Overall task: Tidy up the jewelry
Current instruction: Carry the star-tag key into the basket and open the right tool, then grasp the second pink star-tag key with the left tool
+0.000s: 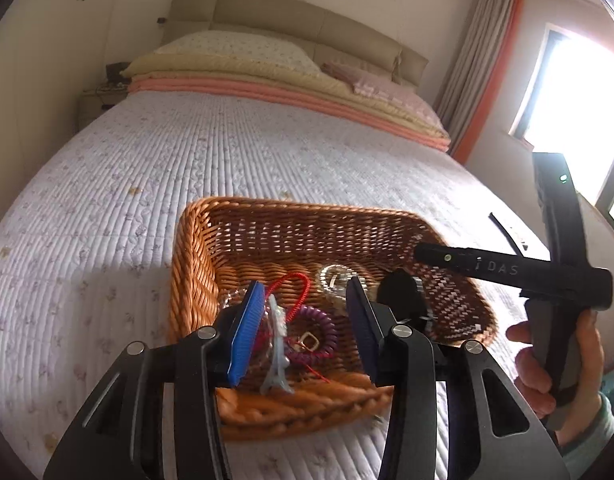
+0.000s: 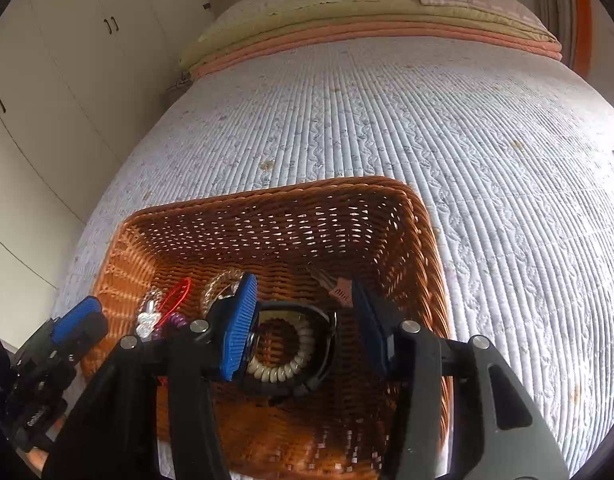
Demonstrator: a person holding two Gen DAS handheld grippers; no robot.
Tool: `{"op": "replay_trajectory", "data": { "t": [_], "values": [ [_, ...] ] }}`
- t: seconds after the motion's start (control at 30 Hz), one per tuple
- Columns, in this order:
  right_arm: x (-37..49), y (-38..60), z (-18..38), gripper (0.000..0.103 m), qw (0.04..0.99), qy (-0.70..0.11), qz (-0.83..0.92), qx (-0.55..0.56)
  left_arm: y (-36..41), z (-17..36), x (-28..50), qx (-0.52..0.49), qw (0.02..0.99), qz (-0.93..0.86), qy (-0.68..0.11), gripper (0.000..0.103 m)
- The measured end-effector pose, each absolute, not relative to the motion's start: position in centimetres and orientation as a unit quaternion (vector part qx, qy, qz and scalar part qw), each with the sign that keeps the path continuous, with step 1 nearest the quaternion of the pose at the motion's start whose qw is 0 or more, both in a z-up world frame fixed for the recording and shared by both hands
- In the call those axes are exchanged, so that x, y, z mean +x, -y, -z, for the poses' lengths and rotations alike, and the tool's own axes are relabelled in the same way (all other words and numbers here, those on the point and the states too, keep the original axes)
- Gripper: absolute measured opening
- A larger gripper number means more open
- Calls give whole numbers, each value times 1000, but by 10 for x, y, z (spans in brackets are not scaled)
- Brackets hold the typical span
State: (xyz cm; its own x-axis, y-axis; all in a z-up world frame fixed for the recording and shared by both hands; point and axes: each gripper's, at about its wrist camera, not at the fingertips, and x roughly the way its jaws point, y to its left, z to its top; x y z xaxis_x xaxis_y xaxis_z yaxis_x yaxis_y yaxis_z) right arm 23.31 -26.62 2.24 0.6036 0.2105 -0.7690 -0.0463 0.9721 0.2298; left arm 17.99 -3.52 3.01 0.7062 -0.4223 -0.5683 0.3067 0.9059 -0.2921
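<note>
Sorting is underway: both grippers, left (image 1: 303, 320) and right (image 2: 303, 320), hang spread over the basket (image 2: 427, 240), needing a pick at twelve o'clock.

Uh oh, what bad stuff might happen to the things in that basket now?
1. Both tongs hang open over the wicker basket; the left tongs and right tongs are close together and might bump.
2. The red cord, purple coil tie and pale blue clip lie in a heap, so pulling one may drag the others along.
3. The cream coil tie sits inside the black band; a grab could catch both.
</note>
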Motion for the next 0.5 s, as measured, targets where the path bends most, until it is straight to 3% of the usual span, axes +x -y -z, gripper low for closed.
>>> {"op": "replay_trajectory", "data": {
  "t": [0.27,0.5],
  "values": [
    [135,241,-60,46,907,-393,-127,74,20,-61,86,-80,925,249,-277,41],
    [73,217,-47,46,901,-397,-159,69,15,-42,28,-61,913,275,-296,41]
  ]
}}
